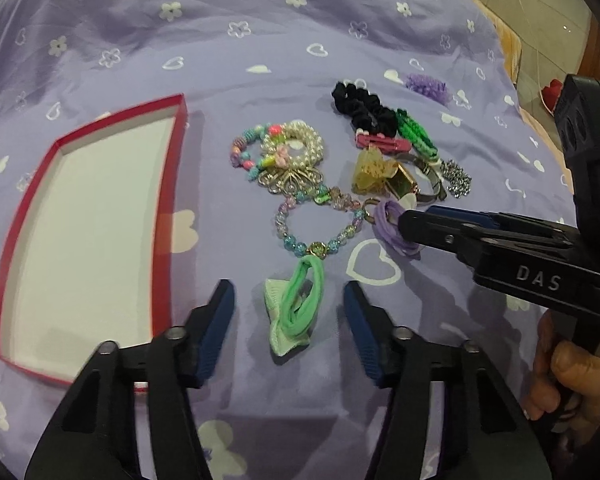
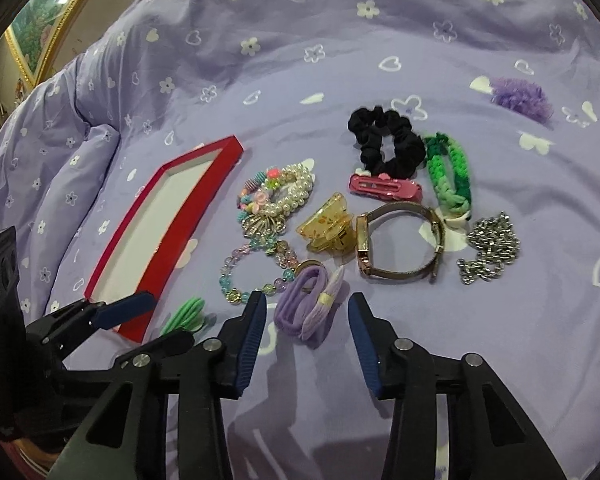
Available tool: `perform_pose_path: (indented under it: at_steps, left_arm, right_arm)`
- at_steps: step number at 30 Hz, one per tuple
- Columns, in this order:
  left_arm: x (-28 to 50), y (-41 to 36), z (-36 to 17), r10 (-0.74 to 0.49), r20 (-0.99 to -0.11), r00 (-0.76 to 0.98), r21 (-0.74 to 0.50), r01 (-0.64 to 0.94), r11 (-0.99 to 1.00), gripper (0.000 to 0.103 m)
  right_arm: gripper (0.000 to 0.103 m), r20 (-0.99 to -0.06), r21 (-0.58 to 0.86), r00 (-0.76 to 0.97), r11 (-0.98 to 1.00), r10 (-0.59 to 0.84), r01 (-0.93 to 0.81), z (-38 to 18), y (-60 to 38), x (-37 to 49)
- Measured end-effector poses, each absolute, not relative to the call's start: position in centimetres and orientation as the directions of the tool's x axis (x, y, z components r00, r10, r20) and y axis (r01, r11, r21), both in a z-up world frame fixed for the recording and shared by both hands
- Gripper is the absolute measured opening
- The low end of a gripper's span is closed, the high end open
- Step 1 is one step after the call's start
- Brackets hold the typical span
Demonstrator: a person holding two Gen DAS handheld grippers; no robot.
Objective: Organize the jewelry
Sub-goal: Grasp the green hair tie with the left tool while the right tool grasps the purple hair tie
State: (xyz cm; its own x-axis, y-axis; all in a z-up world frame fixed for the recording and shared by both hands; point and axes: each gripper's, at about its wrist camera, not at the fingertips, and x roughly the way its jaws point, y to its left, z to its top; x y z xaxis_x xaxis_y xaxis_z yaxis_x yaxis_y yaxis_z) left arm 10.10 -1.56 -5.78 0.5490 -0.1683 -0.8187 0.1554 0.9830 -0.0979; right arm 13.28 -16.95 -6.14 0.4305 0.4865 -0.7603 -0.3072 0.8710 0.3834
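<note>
A red box point(image 1: 168, 184) with a white inside lies on the purple bedsheet, also in the right wrist view point(image 2: 120, 252). My left gripper point(image 1: 288, 312) is open around a green hair tie point(image 1: 296, 304); it shows in the right wrist view point(image 2: 184, 314). My right gripper point(image 2: 307, 320) is open around a purple hair tie point(image 2: 308, 312), seen in the left wrist view point(image 1: 388, 224). Beyond lie a beaded bracelet point(image 1: 316, 224), a pearl bracelet point(image 1: 296, 148), a yellow claw clip point(image 2: 328, 228), a watch point(image 2: 396, 244), a pink clip point(image 2: 384, 188), a black scrunchie point(image 2: 388, 144), a green braided band point(image 2: 448, 172) and a silver chain point(image 2: 488, 248).
A purple fluffy scrunchie point(image 2: 520, 96) lies apart at the far right. A gold-framed picture point(image 2: 40, 28) stands past the bed's left edge. The sheet bunches into folds point(image 2: 80, 128) left of the box. A person's hand point(image 1: 568, 376) holds the right gripper's handle.
</note>
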Motion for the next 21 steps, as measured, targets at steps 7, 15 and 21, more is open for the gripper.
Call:
perform_pose_path:
  at_steps: [7,15,21]
  left_arm:
    - [10.2,-1.2,-6.7,-0.201,-0.830,0.521,-0.132,0.166,0.977,0.014]
    - [9.1,0.2,-4.7,-0.234,-0.798,0.556,-0.180,0.151,0.972,0.013]
    - [7.9,2.1,-3.4,-0.227,-0.778,0.585,-0.194,0.120,0.974,0.013]
  right_arm:
    - [0.013,-0.783,0.373,0.407,0.879,0.471,-0.299,-7.7,-16.7,13.5]
    - [0.012,-0.760,0.382,0.434,0.873,0.484,-0.304,-6.4,-17.5,12.6]
    - [0.012,-0.737,0.387,0.439,0.854,0.514,-0.348,-4.7,-16.0,11.9]
